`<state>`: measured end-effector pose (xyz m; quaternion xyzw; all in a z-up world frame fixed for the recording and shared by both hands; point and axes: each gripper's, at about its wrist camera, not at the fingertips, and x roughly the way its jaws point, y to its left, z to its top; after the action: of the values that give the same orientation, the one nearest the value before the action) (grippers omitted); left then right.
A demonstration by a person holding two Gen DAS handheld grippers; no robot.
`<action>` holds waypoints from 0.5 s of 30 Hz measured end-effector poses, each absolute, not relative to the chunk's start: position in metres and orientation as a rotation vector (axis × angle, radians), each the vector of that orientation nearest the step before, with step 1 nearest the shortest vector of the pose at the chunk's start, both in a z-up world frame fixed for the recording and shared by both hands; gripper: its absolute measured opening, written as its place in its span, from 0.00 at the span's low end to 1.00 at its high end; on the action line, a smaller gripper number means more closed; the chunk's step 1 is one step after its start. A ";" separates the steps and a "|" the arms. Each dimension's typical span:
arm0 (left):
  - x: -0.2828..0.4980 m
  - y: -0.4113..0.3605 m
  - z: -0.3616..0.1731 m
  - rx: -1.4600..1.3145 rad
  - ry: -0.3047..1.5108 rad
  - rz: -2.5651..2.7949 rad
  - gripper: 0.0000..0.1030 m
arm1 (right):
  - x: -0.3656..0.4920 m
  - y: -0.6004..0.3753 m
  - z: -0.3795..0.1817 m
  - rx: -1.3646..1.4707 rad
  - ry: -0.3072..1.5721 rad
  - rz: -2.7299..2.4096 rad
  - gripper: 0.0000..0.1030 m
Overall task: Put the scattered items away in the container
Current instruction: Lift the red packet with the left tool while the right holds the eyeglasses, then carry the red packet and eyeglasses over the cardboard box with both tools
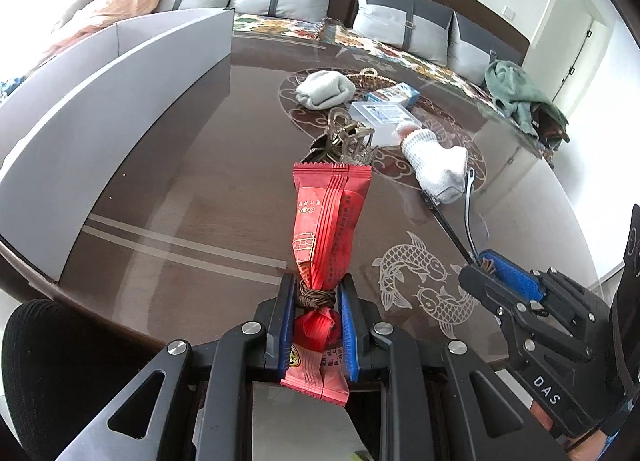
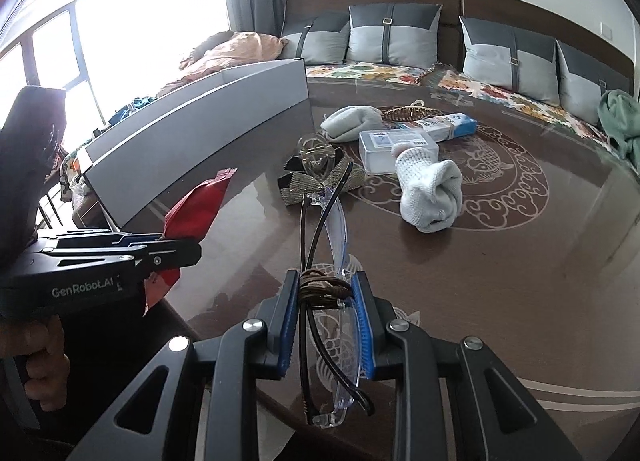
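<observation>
A red snack packet (image 1: 328, 213) sticks up out of my left gripper (image 1: 316, 293), whose blue pads are shut on its lower part. From the right wrist view, that gripper (image 2: 188, 245) and packet (image 2: 196, 209) hover just in front of the long grey container (image 2: 200, 133). My right gripper (image 2: 326, 285) is shut on a pair of folded glasses (image 2: 334, 205) with clear lenses and black arms, held above the glass table. The left wrist view has it (image 1: 486, 261) at the right, the glasses (image 1: 468, 201) pointing away. The container (image 1: 100, 101) stands at the table's left.
On the table's middle lie a white sock (image 2: 432, 193), a grey sock (image 2: 352, 123), a clear plastic box (image 2: 396, 145), a blue-and-white carton (image 2: 448, 125), a gold-and-black hair bow (image 2: 320, 169) and a woven clip (image 2: 404, 113). A sofa with cushions runs behind; a green cloth (image 1: 516, 93) lies at right.
</observation>
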<state>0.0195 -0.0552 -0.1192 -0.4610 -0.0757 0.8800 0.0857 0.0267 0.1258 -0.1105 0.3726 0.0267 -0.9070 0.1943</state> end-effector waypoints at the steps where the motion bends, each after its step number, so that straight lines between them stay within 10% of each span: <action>1: 0.019 -0.056 -0.119 -1.372 -0.228 2.624 0.19 | 0.028 0.125 -0.110 1.043 0.075 -2.543 0.25; 15: 0.024 -0.063 -0.106 -1.312 -0.267 2.650 0.19 | 0.031 0.120 -0.101 1.017 0.066 -2.534 0.25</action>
<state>0.0241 -0.0627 -0.1065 -0.4401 -0.0897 0.8893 0.0860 0.0310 0.1199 -0.1013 0.3645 0.0238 -0.9084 0.2035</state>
